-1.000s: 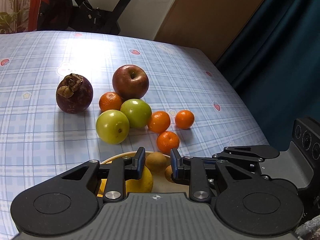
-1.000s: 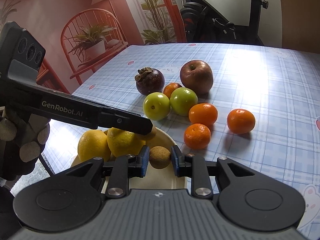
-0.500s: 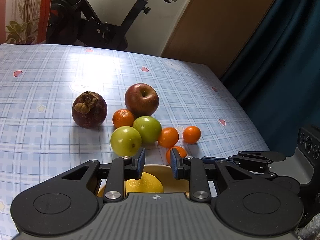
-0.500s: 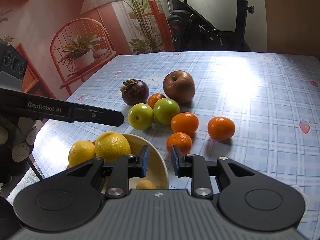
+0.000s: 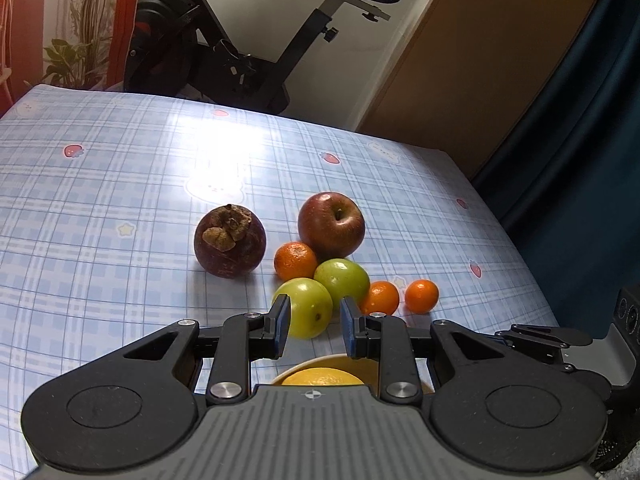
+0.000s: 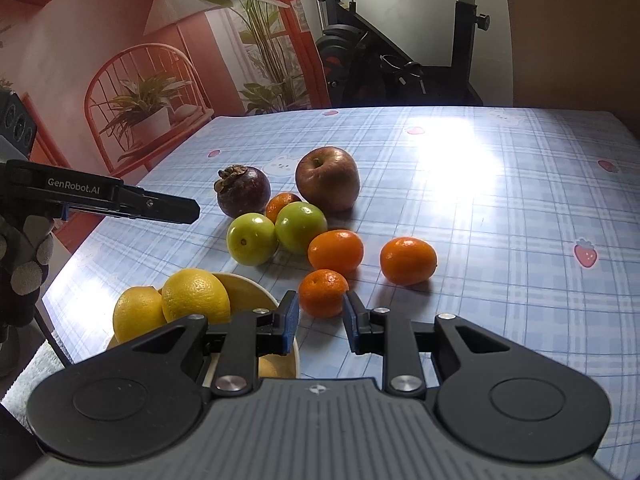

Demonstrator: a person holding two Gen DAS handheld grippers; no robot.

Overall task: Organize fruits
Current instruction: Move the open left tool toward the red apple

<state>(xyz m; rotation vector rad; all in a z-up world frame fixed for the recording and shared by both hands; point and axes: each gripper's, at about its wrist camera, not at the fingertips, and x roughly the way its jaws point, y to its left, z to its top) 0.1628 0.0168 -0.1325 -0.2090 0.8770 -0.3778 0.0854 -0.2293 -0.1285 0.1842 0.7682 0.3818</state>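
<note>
Right wrist view: the right gripper (image 6: 320, 320) hangs with jaws parted and nothing between them, just short of a small orange (image 6: 323, 293) on the checked tablecloth (image 6: 500, 240). Two lemons (image 6: 196, 295) sit in the yellow bowl (image 6: 250, 288) at near left. The left gripper (image 5: 314, 326), likewise parted and holding nothing, frames a green fruit (image 5: 306, 307) beside the red apple (image 5: 331, 224) and mangosteen (image 5: 230, 241).

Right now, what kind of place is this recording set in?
Probably a room at home: a table with a blue plaid strawberry-print cloth, an exercise bike behind it, and what looks like a wall mural of a red chair and plants.
</note>
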